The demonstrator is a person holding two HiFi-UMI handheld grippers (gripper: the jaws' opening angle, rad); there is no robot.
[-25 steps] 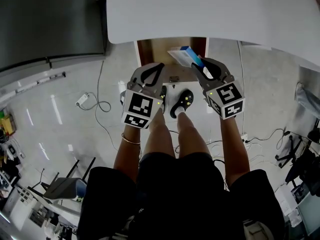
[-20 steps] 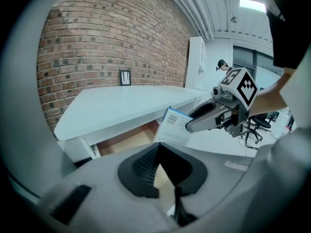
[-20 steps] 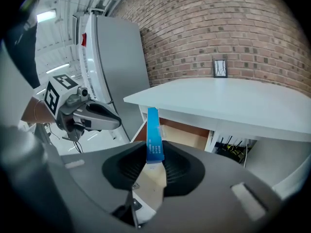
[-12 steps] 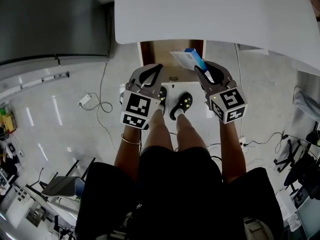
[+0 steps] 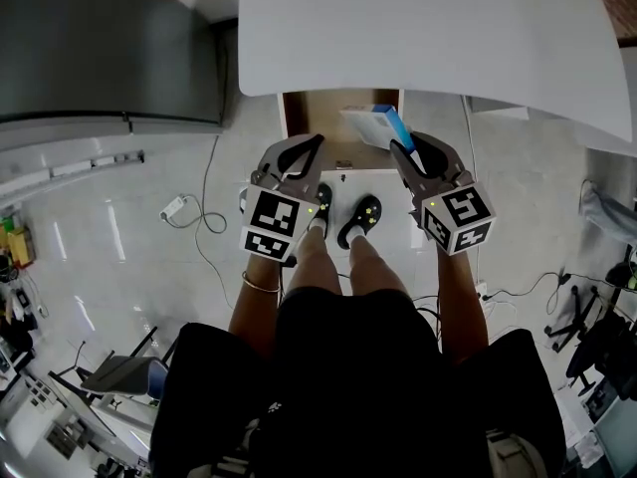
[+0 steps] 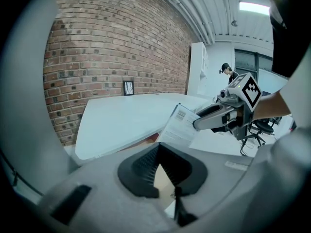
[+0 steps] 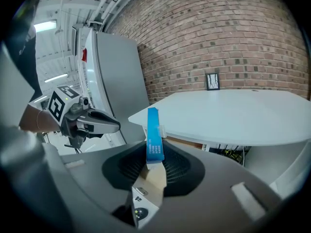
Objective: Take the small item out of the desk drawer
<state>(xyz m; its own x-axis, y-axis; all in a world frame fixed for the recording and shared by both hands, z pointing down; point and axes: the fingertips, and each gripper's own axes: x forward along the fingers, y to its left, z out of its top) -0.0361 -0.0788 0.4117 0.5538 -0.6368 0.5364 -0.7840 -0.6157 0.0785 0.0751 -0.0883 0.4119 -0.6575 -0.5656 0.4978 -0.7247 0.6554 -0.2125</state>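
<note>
Two grippers over the open drawer; the right one has the box.
Right gripper [image 5: 416, 152] is clamped half-wide on the thin blue-and-white box [image 7: 153, 137], whose long axis runs forward from the jaws above the drawer [image 5: 299, 118]. Left gripper [image 5: 299, 152], just beside it, is closed and empty. Beyond, the desk top [image 5: 428, 28] overhangs; free room seems to lie toward the person.

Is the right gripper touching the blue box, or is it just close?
Touching. The right gripper view shows the blue box standing on edge between the jaws of the right gripper, with both pads pressed against its sides.
</note>
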